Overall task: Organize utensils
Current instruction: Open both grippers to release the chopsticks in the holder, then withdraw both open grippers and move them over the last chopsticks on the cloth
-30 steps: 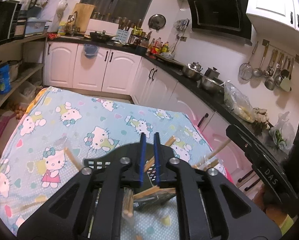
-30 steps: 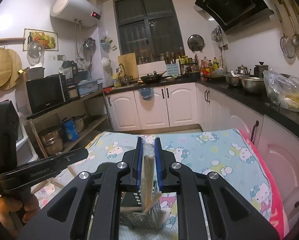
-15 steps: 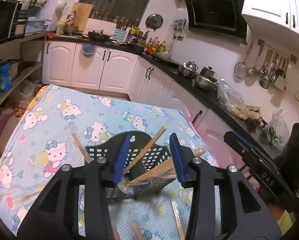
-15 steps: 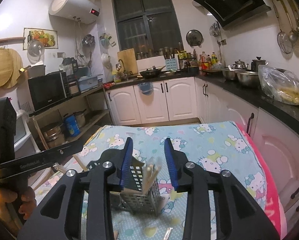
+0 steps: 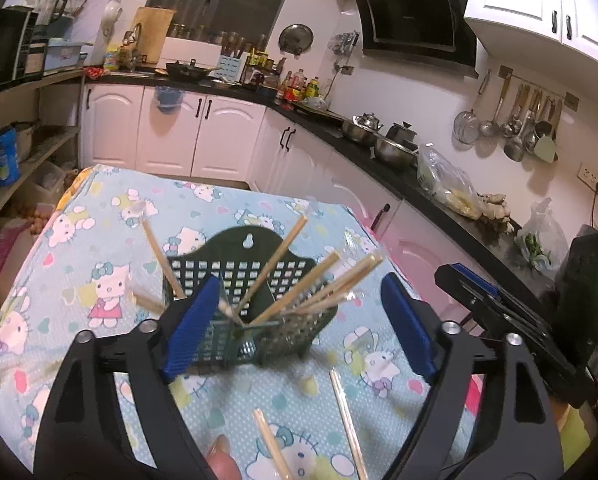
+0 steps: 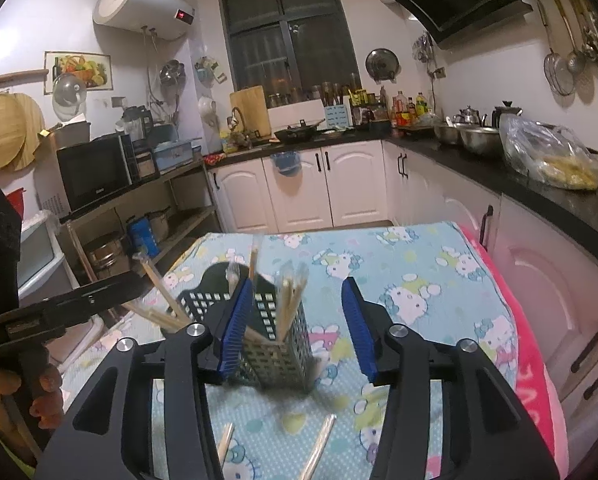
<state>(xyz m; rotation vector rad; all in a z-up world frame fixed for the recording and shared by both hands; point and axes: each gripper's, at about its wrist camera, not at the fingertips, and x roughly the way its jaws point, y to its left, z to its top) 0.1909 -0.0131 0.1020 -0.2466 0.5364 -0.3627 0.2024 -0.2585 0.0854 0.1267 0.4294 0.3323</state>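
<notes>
As both grippers (image 5: 299,328) (image 6: 295,328) opened, chopsticks (image 5: 319,284) dropped free

1. A home kitchen: white cabinets (image 6: 299,188) under a black countertop (image 6: 511,168) run across mid-frame.
2. A range hood (image 5: 415,12) sits upper right; ladles (image 5: 515,120) hang below.
3. A microwave (image 6: 95,170) stands left, a water heater (image 6: 143,4) upper left.

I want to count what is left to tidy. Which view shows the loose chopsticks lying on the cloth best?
The left wrist view: two loose chopsticks lie sharp on the cloth in front of the basket. The right wrist view shows only two blurred ends at its bottom edge.
</notes>
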